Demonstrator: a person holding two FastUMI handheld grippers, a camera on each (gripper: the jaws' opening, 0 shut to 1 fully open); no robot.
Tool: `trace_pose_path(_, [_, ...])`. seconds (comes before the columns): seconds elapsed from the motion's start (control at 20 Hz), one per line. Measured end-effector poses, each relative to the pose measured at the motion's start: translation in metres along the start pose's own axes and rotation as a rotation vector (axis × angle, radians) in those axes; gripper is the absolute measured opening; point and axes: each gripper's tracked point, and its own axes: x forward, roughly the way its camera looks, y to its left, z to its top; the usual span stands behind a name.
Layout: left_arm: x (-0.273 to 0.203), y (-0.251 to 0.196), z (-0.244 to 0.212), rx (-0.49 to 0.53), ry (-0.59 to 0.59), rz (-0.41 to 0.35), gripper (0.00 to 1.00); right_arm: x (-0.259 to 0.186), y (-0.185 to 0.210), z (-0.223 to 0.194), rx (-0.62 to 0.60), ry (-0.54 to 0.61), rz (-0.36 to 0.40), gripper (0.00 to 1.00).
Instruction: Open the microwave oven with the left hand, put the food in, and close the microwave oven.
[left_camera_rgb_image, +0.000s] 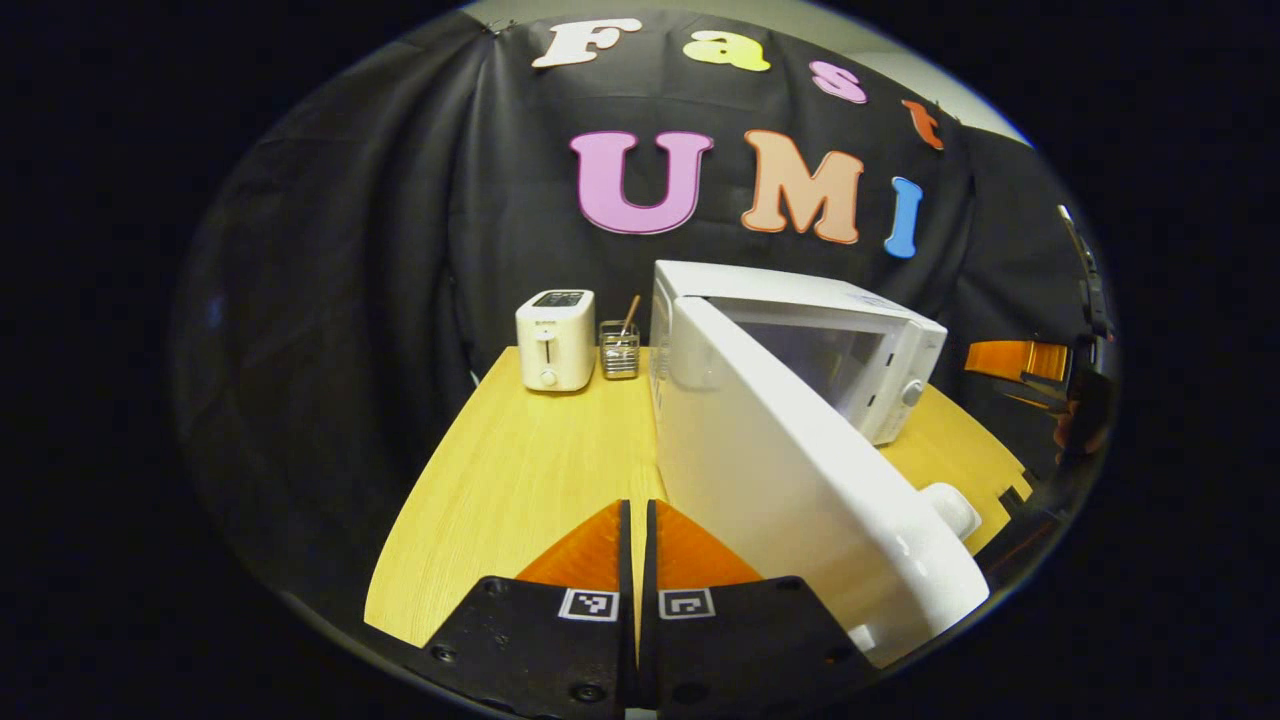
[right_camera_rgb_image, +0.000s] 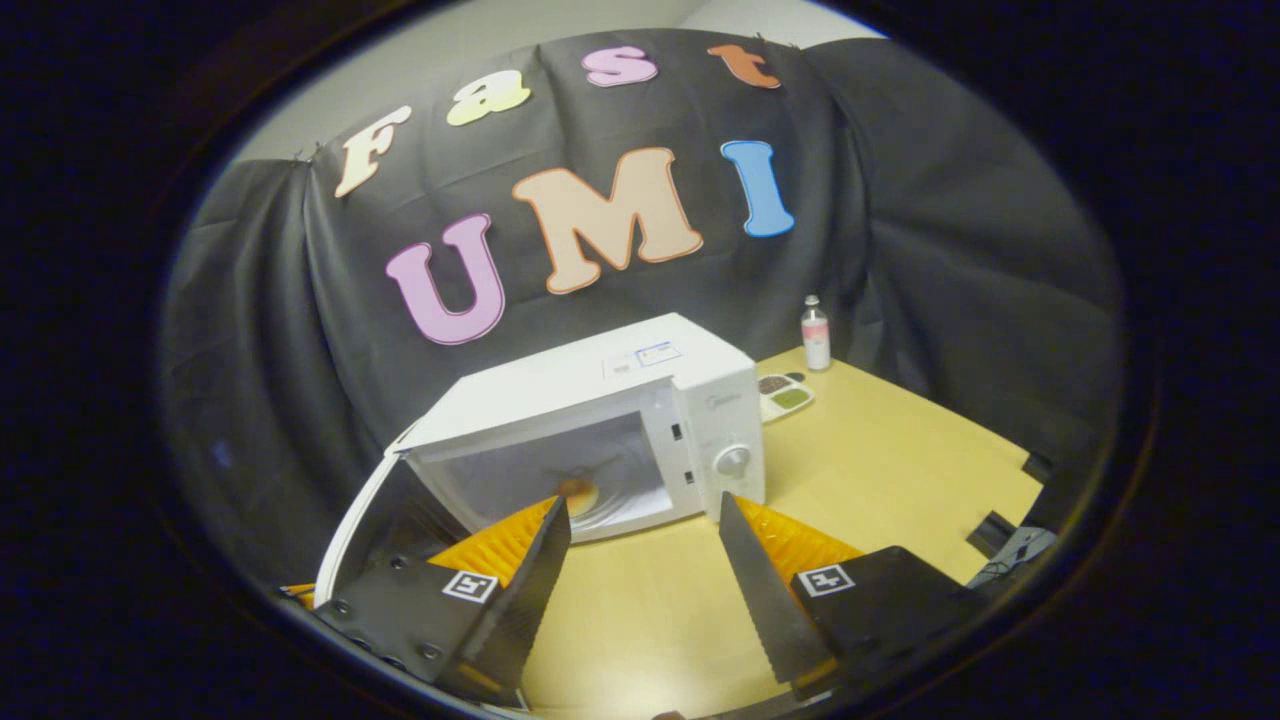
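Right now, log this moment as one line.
microwave door: open | food: inside microwave | left tongs: shut, empty | right tongs: open, empty | next: close door

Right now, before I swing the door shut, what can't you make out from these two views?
- Food in the microwave: right gripper view, small, partly behind a fingertip.
- Cavity: left gripper view, blocked by the open door.
- Tray contents: too small.
- Left gripper: fingers together, nothing between.

Black finger mounts (left_camera_rgb_image: 640, 640) with square markers
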Motion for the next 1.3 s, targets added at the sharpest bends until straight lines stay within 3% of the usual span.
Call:
trace_pose_path(0.05, [-0.001, -0.01, -0.001, 0.005, 0.002, -0.023, 0.0, -0.006, -0.008, 0.001, -0.003, -0.004, -0.014, 0.87])
trace_pose_path(0.3, [-0.002, -0.045, -0.003, 0.014, 0.021, -0.089, 0.0, -0.032, -0.05, 0.016, -0.015, -0.021, -0.077, 0.87])
trace_pose_path(0.55, [0.0, -0.078, 0.002, 0.001, 0.014, -0.089, 0.0, -0.042, -0.09, 0.039, -0.047, -0.042, -0.099, 0.87])
trace_pose_path(0.85, [0.001, -0.135, 0.005, -0.027, 0.009, -0.075, 0.0, -0.035, -0.133, 0.071, -0.12, -0.06, -0.074, 0.87])
trace_pose_path(0.9, [0.003, -0.145, 0.007, -0.032, 0.002, -0.071, 0.0, -0.032, -0.137, 0.076, -0.125, -0.062, -0.062, 0.93])
trace_pose_path(1.05, [0.01, -0.174, 0.01, -0.05, -0.011, -0.057, 0.0, -0.022, -0.148, 0.084, -0.145, -0.058, -0.021, 0.93])
trace_pose_path(1.1, [0.011, -0.183, 0.012, -0.058, -0.02, -0.053, 0.0, -0.019, -0.152, 0.086, -0.152, -0.056, -0.008, 0.87])
trace_pose_path(1.2, [0.018, -0.199, 0.017, -0.07, -0.037, -0.043, 0.0, -0.015, -0.157, 0.091, -0.158, -0.054, 0.017, 0.87])
trace_pose_path(1.25, [0.022, -0.207, 0.019, -0.075, -0.047, -0.039, 0.0, -0.014, -0.161, 0.093, -0.158, -0.052, 0.03, 0.98])
trace_pose_path(1.3, [0.026, -0.214, 0.021, -0.079, -0.053, -0.038, 0.0, -0.013, -0.163, 0.096, -0.155, -0.052, 0.041, 0.88])
